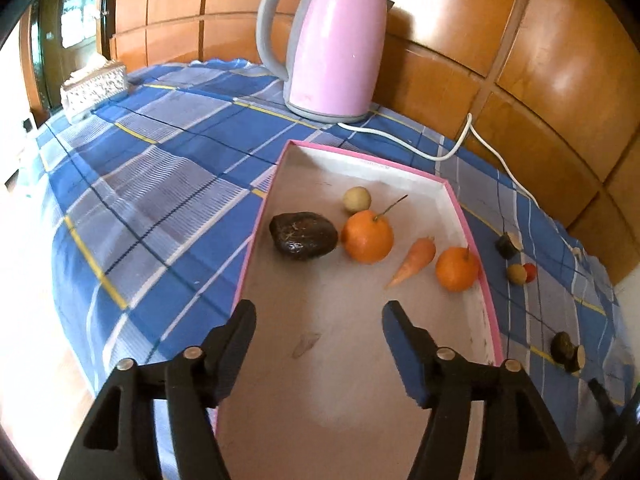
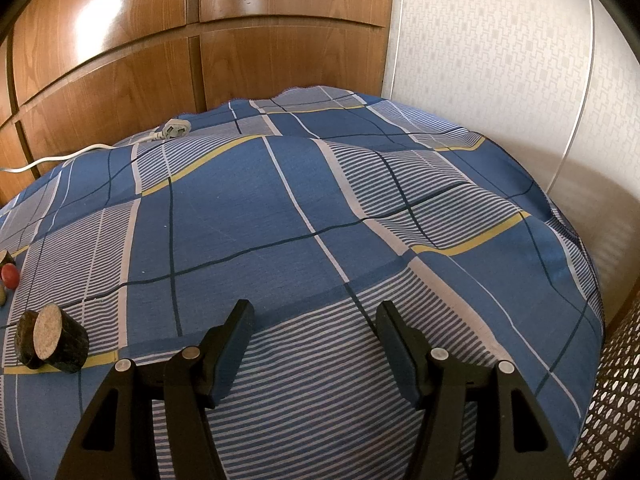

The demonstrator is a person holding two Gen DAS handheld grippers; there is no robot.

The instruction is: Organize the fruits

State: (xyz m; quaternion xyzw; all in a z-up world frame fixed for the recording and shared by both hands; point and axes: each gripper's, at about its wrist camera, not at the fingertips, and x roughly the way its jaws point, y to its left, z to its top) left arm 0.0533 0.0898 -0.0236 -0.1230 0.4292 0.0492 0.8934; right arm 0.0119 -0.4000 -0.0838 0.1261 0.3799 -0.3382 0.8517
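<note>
Two claws stand parted and empty: your left gripper (image 1: 319, 322) hangs over the near floor of the box (image 1: 490, 312), and your right gripper (image 2: 316, 322) hangs over bare tablecloth (image 2: 248, 224). At lower left of the right view lies a dark cut piece (image 2: 52, 338), probably stiff and light; pinch it across its round sides. Further off in the left view, inside the box, sit a carrot (image 1: 414, 260), two oranges (image 1: 367, 236), a dark avocado (image 1: 303, 235) and a small pale ball (image 1: 356, 199). Round, smooth skins likely roll, so grip across the middle.
</note>
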